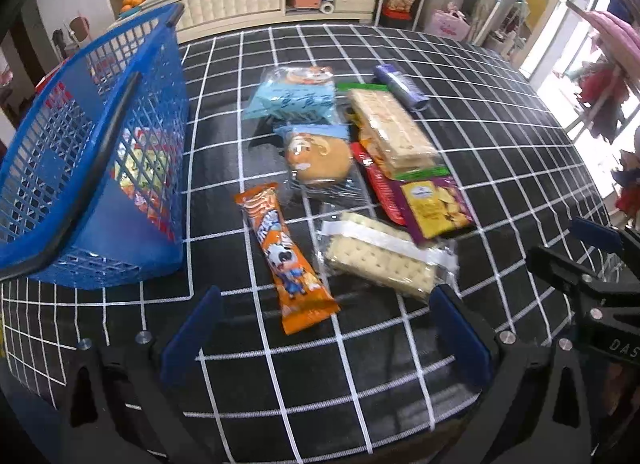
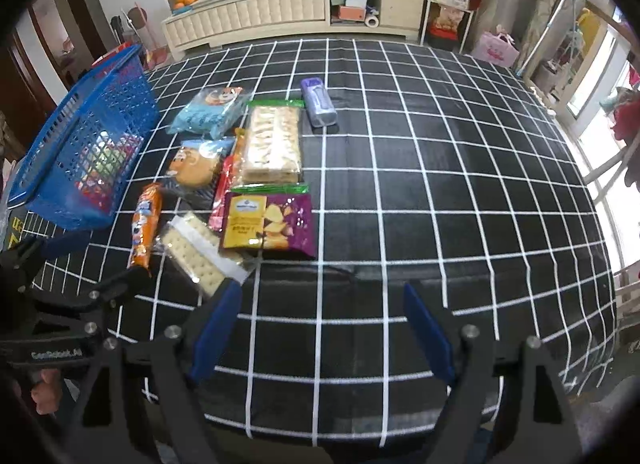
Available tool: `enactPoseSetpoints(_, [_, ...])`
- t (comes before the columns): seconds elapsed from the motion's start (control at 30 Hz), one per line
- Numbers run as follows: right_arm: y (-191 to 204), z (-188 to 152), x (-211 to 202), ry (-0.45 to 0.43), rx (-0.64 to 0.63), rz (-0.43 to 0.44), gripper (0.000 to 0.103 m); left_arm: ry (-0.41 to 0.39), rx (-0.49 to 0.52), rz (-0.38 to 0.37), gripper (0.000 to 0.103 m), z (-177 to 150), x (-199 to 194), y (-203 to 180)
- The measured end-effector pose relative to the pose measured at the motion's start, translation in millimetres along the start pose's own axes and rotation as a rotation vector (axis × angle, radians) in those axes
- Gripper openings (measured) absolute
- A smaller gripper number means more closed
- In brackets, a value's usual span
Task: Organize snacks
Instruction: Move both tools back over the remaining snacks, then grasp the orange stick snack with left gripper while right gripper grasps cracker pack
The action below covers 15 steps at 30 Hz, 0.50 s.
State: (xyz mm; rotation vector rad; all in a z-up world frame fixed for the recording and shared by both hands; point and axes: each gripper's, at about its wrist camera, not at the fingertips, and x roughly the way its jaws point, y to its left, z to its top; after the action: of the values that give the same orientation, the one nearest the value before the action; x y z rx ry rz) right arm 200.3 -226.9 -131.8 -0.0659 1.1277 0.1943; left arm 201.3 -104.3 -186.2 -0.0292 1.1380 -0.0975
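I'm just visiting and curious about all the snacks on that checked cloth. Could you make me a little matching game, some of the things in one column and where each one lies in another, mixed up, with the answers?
Things:
1. orange cartoon bar
2. purple chips bag
3. purple-grey packet
4. blue basket

Places:
A. farthest back on the cloth, beside the green-edged cracker pack
B. at the left edge of the cloth, with snacks already inside
C. nearest the basket, just left of the clear-wrapped crackers
D. right end of the pile, partly on the red packet

Pairs: 1-C, 2-D, 3-A, 4-B
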Motion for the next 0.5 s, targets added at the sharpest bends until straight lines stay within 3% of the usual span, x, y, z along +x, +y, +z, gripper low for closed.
enactPoseSetpoints(0.3, [2,2,30,0.042,-0.008,0.03,0.086,0.054,-0.067,0.045,0.103,4,37,14])
enactPoseSetpoints(0.5, [4,1,38,0.07,-0.002,0.03,0.087,0.069,-0.143,-0.024,0.077,5,46,27])
